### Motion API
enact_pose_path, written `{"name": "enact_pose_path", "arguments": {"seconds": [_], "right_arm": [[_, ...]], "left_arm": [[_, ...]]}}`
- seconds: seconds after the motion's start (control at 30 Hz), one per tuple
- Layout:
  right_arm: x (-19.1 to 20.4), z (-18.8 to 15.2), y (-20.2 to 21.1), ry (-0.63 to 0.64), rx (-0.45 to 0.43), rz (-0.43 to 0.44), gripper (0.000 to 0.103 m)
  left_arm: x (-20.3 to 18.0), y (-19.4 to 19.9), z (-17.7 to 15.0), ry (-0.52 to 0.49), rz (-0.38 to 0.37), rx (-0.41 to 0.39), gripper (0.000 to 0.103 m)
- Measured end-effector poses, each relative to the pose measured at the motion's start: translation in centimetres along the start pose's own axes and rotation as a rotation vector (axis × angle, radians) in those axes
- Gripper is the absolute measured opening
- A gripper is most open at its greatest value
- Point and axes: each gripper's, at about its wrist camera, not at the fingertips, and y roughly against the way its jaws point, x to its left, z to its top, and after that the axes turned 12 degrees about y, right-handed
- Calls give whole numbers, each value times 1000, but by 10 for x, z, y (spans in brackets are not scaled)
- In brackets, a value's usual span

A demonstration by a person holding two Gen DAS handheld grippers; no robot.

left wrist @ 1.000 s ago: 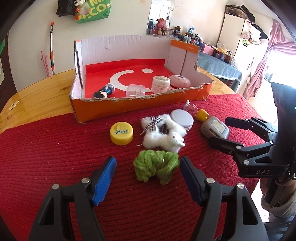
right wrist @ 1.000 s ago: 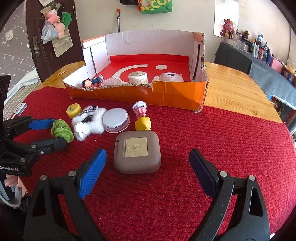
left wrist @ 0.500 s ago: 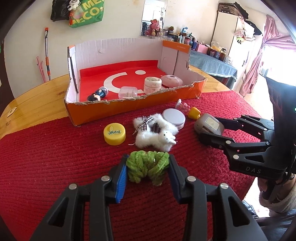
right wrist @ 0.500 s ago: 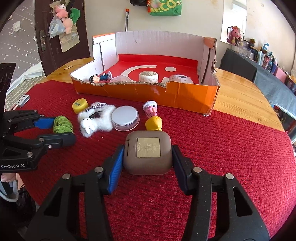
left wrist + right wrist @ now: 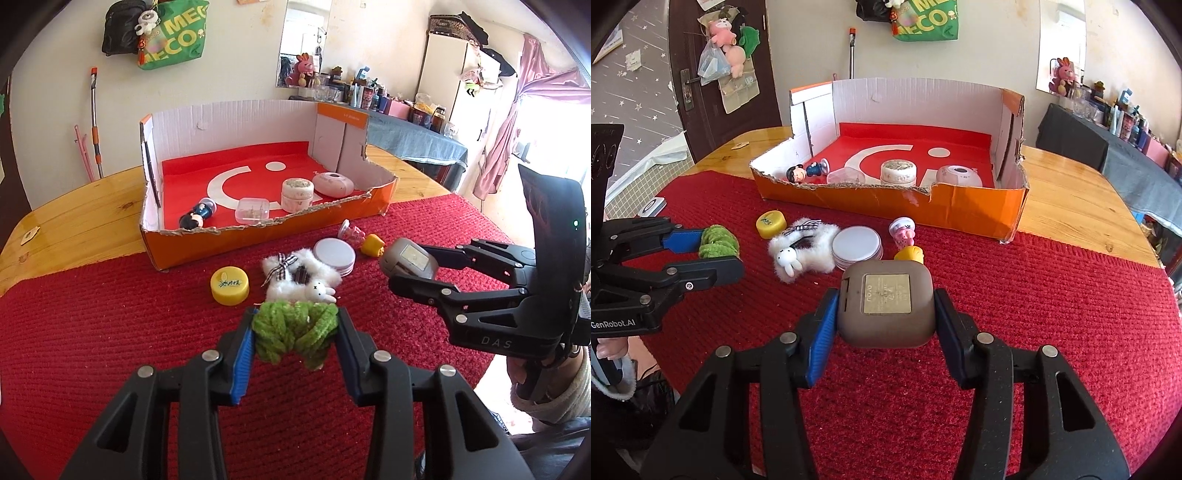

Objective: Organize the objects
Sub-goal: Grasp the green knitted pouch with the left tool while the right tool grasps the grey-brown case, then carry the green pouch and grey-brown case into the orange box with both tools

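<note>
1. On the red woven mat (image 5: 110,332) that is covering the wooden worktop (image 5: 74,221), two hand-held grippers are working side by side.
2. The left gripper (image 5: 295,332) is squeezing a green chenille scrunchie (image 5: 293,332) between its blue pads; the scrunchie is bulging out above and below the fingers.
3. The right gripper (image 5: 886,314) is clamping a grey-brown rounded square case (image 5: 888,304) from both sides; the case is lying flat with its gold label facing up.
4. Just beyond the scrunchie, a white fluffy bunny toy (image 5: 301,278) with a checked bow is lying on the mat, and a yellow round lid (image 5: 229,286) is sitting beside it on the left in the left wrist view.
5. A round white tin (image 5: 857,245) is touching the bunny toy on the other side, and a small pink figure (image 5: 903,232) and a small yellow toy (image 5: 909,254) are lying near it, just behind the case.
6. Behind these things, an orange cardboard box (image 5: 258,236) with a red floor is standing, partly on the mat.
7. Inside the box, near its torn front wall, a small doll with black hair (image 5: 195,218), a clear plastic box (image 5: 253,210), a cream round jar (image 5: 297,192) and a pale pink rounded device (image 5: 332,183) are lying in a row.
8. A hand (image 5: 609,349) is holding the handle of the left gripper at the edge of the right wrist view.
</note>
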Motion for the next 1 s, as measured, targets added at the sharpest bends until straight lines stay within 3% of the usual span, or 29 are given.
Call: {"name": "enact_pose_path", "arguments": {"seconds": [0.47,0.7,1.0], "right_arm": [[-10,26,13,13,-58,18,49],[-35,85,10,65,-94,-4,49],[-70,145,-50,95,20,-24,49]], "left_arm": [[0,10,20,4,-11,-44,42],[0,-1,71,-22,15,-67,42],[14,-63,139,-2,56,34,42]]}}
